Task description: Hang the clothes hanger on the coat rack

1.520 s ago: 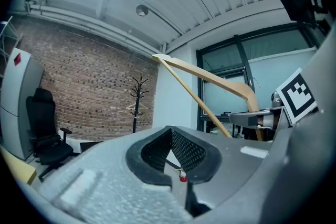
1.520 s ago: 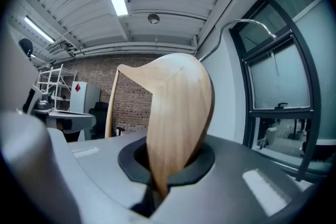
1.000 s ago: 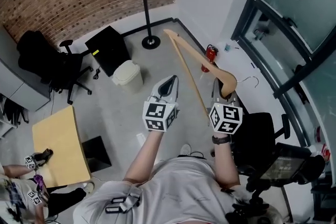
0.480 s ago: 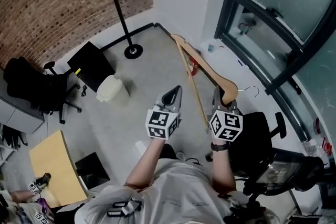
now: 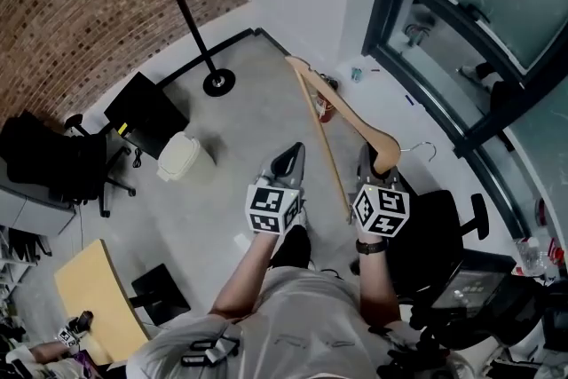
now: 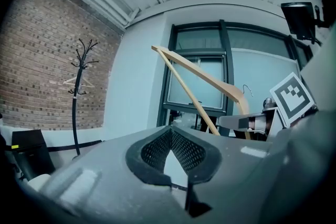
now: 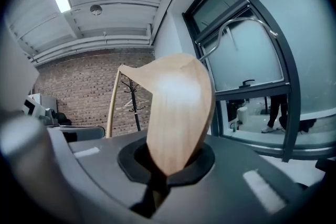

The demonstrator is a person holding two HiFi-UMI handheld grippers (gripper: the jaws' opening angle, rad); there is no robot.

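Carefully now — long hanger, held by one end

Right claw [image 5: 377, 160] clamped on one wooden shoulder tip of the clothes hanger [image 7: 178, 107]. Left claw [image 6: 170, 149] pressed together on nothing, just beside it. Hanger carried in the air, far arm jutting ahead, wire hook out toward the window frame [image 5: 390, 22], well apart from the coat rack [image 5: 186, 9] across the floor.

Likely trouble: a grip far from the hook, so plenty of leverage — could pivot or slip in the pads on a quick swing. Could also clip the window frame or the wall corner with the jutting end on a turn. At the rack, some risk of knocking the pale hanger [image 6: 76, 83] already on its prongs, or of missing a prong with the hook turned the wrong way.

Room: bare floor straight to the rack's base. Bin [image 5: 177, 157] and black case [image 5: 146, 106] left of that lane, red extinguisher [image 5: 326, 106] by the wall on the right.
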